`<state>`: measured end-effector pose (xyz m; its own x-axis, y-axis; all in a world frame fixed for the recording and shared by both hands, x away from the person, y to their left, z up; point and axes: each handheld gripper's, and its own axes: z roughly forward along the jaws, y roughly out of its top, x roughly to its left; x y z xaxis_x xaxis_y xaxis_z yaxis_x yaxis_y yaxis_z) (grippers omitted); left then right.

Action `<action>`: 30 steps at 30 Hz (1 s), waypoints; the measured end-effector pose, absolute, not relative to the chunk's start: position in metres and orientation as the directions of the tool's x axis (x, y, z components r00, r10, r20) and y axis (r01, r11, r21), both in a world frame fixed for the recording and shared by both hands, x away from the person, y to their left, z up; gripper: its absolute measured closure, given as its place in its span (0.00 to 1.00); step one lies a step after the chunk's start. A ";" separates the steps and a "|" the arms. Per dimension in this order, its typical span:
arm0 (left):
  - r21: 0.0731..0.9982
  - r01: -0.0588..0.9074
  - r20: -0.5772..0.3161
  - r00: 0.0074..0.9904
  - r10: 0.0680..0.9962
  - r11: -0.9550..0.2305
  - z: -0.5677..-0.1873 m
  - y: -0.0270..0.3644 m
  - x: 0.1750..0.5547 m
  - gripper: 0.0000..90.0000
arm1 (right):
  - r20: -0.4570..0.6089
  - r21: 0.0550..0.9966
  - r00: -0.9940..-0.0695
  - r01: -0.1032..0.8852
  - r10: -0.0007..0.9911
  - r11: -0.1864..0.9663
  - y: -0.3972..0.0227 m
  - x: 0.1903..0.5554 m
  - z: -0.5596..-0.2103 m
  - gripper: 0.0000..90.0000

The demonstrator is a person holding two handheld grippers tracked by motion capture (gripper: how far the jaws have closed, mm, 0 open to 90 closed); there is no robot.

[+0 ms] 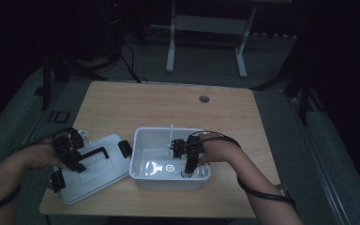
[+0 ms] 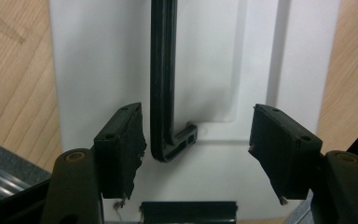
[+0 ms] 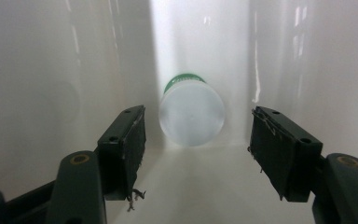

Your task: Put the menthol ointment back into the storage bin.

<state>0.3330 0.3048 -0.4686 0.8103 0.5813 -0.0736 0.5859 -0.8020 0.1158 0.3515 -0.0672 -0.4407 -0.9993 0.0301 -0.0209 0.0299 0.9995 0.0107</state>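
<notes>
- The small white bottle with a green band sits at the bottom of the white bin, in the corner nearest the right hand; judging by that, the putting-in part of the job looks done.
- The right gripper hangs just above the bottle, its jaws spread to either side and not touching it — nothing is pinched between them.
- The lid lies flat on the table just left of the bin, black handle up, black clips at its ends.
- The left gripper rests over the lid with its jaws apart; the handle's bend stands between them, close to the left pad, but neither pad presses on it.
- What seems left: draw the right gripper out of the bin, take hold of the lid and set it on top.
- In the way: the right gripper and forearm fill the bin's opening — the lid cannot go on until they clear.
- Elsewhere there is a round hole in the tabletop, and a dim frame of white legs behind.
</notes>
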 end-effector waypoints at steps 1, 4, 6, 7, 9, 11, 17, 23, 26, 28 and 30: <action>0.116 0.587 -0.069 0.810 0.583 -0.801 -0.469 0.304 0.333 0.39 | -0.021 0.019 -0.999 0.028 0.029 0.999 -0.068 0.352 -0.438 0.38; 0.107 0.582 -0.069 0.813 0.578 -0.806 -0.469 0.302 0.334 0.39 | -0.030 0.025 -0.999 0.037 0.038 0.999 -0.070 0.353 -0.430 0.35; 0.107 0.584 -0.070 0.812 0.580 -0.805 -0.468 0.302 0.335 0.39 | -0.030 0.041 -0.998 0.045 0.046 0.998 -0.072 0.354 -0.425 0.32; 0.107 0.586 -0.070 0.810 0.582 -0.803 -0.468 0.302 0.335 0.39 | -0.029 0.051 -0.998 0.047 0.049 0.998 -0.073 0.354 -0.422 0.29; 0.107 0.589 -0.072 0.808 0.584 -0.801 -0.468 0.302 0.336 0.39 | -0.018 0.060 -0.999 0.042 0.043 0.997 -0.076 0.354 -0.417 0.24; 0.103 0.593 -0.074 0.805 0.588 -0.799 -0.468 0.302 0.336 0.39 | -0.010 0.084 -0.999 0.047 0.048 0.995 -0.080 0.355 -0.412 0.22; 0.096 0.597 -0.081 0.802 0.591 -0.797 -0.468 0.303 0.335 0.39 | -0.038 0.121 -0.998 0.051 0.056 0.991 -0.095 0.355 -0.395 0.20; 0.100 0.590 -0.074 0.807 0.585 -0.801 -0.467 0.303 0.335 0.39 | -0.068 0.149 -0.994 0.070 0.081 0.986 -0.116 0.354 -0.382 0.20; 0.099 0.587 -0.073 0.809 0.583 -0.803 -0.467 0.302 0.335 0.39 | -0.081 0.139 -0.993 0.077 0.089 0.987 -0.129 0.353 -0.379 0.20; 0.099 0.592 -0.072 0.806 0.587 -0.800 -0.467 0.302 0.335 0.39 | -0.085 0.142 -0.991 0.092 0.105 0.986 -0.138 0.354 -0.378 0.20; 0.090 0.596 -0.078 0.803 0.591 -0.798 -0.468 0.302 0.336 0.39 | -0.087 0.140 -0.990 0.100 0.112 0.985 -0.146 0.353 -0.378 0.20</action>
<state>0.3358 0.3017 -0.4678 0.8030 0.5908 -0.0777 0.5959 -0.7980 0.0900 0.3532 -0.1456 -0.3776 -0.9898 0.1124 -0.0870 0.0995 0.9851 0.1404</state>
